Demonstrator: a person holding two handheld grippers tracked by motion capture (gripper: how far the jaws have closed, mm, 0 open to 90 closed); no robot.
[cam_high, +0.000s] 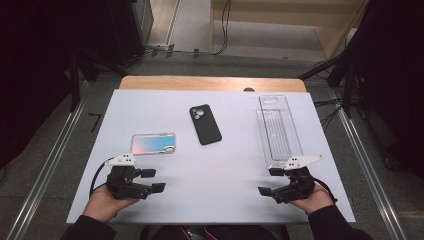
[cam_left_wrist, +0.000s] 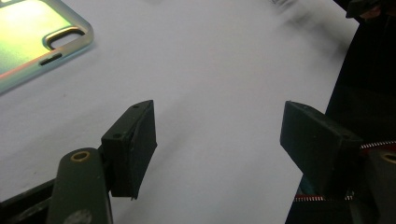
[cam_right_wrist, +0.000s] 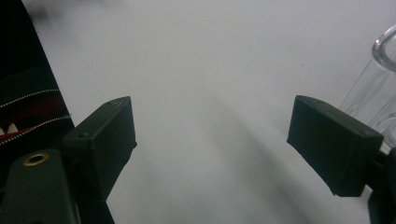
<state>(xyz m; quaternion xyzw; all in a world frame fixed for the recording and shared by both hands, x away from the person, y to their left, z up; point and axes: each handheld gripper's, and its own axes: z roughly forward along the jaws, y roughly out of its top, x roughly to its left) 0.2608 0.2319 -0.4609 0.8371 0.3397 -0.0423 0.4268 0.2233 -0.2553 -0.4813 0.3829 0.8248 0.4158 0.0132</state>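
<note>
A black phone (cam_high: 205, 124) lies face down at the middle of the white table (cam_high: 220, 195). Left of it lies an iridescent phone case (cam_high: 153, 143), whose corner (cam_left_wrist: 32, 39) shows at the top left of the left gripper view. A clear plastic tray (cam_high: 278, 130) stretches along the right side; its rim (cam_right_wrist: 380, 88) appears at the right of the right gripper view. My left gripper (cam_high: 153, 180) rests open near the front left, just below the case. My right gripper (cam_high: 270, 181) rests open near the front right, at the tray's near end. Nothing is between either pair of jaws.
A wooden strip (cam_high: 212, 83) runs along the table's far edge. Metal rails (cam_high: 45, 165) flank the table on the floor. Cables (cam_high: 330, 107) lie at the back right. The person's dark sleeves (cam_high: 332, 225) come in at the bottom.
</note>
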